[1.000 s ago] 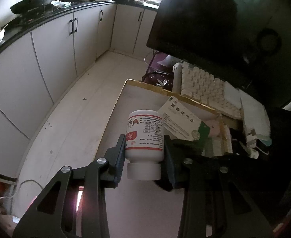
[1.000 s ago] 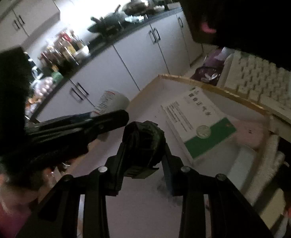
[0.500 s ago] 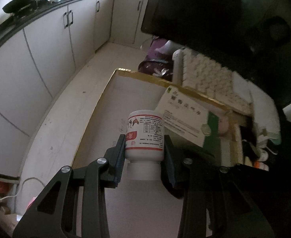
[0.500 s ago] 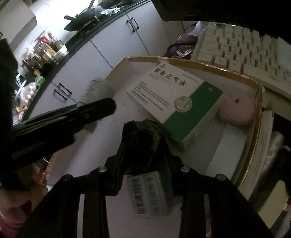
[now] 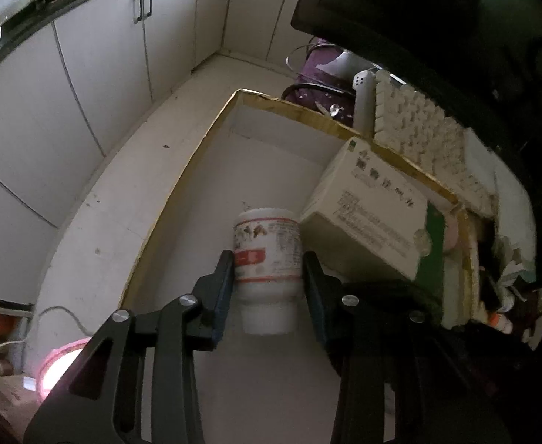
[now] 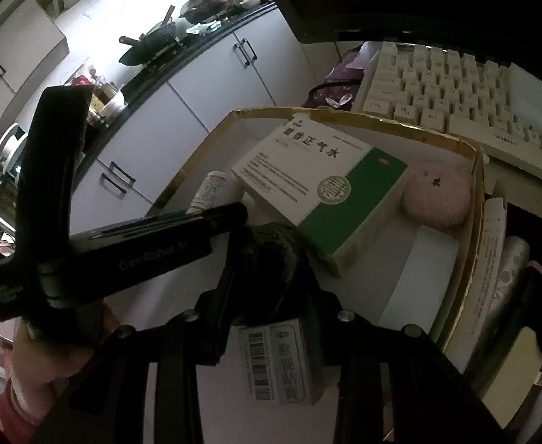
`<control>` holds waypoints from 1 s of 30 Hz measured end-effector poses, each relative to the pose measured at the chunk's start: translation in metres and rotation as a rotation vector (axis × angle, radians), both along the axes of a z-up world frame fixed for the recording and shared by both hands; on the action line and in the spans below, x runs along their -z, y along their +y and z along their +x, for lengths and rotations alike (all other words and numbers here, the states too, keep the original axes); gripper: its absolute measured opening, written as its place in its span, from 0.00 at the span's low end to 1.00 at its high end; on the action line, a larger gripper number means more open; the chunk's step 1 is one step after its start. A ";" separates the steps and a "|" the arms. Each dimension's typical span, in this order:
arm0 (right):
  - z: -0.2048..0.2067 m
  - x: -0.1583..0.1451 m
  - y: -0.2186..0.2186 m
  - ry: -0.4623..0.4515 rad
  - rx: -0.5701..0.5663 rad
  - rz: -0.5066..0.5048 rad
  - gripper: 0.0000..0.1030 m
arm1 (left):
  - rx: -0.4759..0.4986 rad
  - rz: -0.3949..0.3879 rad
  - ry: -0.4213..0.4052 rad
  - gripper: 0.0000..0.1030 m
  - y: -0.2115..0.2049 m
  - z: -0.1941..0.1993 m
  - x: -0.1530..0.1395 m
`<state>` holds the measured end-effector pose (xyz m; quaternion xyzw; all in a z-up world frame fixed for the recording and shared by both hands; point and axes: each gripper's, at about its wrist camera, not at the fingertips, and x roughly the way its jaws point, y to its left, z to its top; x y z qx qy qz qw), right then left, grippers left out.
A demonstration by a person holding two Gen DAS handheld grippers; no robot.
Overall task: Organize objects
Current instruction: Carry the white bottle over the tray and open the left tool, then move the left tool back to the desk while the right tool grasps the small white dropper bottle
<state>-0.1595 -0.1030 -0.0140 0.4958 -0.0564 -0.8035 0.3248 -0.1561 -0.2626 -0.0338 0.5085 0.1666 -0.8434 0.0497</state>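
Left gripper (image 5: 267, 277): jaws clamped on an upside-down white bottle (image 5: 267, 244), cap toward the camera. It has come down over the past second; the bottle now hangs low inside the gold-edged tray (image 5: 182, 185), near the tray's left edge, just beside the green-and-white box (image 5: 367, 214). Contact with the floor of the tray: cannot tell.

Right gripper (image 6: 271, 281): jaws closed on a dark bottle (image 6: 274, 255), a barcoded small box (image 6: 278, 359) under it. It has dropped in too, at the near edge.

Judgement: both items are about ready to be set down. Beyond the far edge lies a keyboard (image 6: 463, 88).
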 end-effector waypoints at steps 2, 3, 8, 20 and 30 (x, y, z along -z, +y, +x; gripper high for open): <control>0.001 0.000 0.001 0.001 -0.001 -0.001 0.34 | -0.006 0.011 0.004 0.37 -0.001 0.001 -0.001; 0.003 0.000 0.002 0.003 -0.001 -0.002 0.34 | -0.005 0.014 0.012 0.42 -0.001 0.002 -0.002; 0.015 -0.015 0.012 0.062 0.007 -0.031 0.60 | 0.002 0.036 0.053 0.68 0.005 0.008 -0.011; 0.071 -0.045 0.072 0.188 0.073 -0.120 0.67 | 0.044 0.112 0.109 0.75 0.025 0.045 -0.025; 0.147 -0.025 0.184 0.329 0.291 -0.150 0.80 | 0.219 0.174 0.224 0.81 0.083 0.102 -0.049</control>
